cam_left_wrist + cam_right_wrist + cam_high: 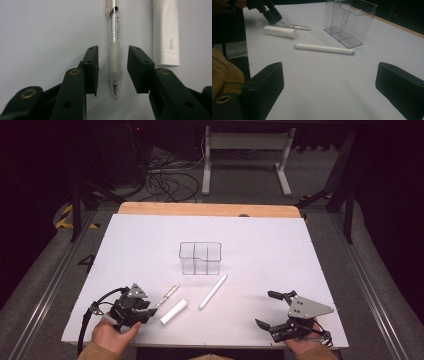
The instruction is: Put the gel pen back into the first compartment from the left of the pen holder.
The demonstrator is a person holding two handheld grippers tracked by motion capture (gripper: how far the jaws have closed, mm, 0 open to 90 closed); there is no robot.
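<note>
A clear pen lies on the white table sheet, its tip towards me. My left gripper is open, with a jaw on each side of the pen's frosted grip and a small gap on both sides. In the high view the left gripper sits at the near left, at the pen's near end. A white glue stick lies just right of the pen. My right gripper rests wide open at the near right, nothing between its jaws.
A white marker lies diagonally near the middle, beyond the glue stick. A clear plastic organizer with compartments stands upright at the centre. The right gripper view shows the marker, the organizer and the left gripper.
</note>
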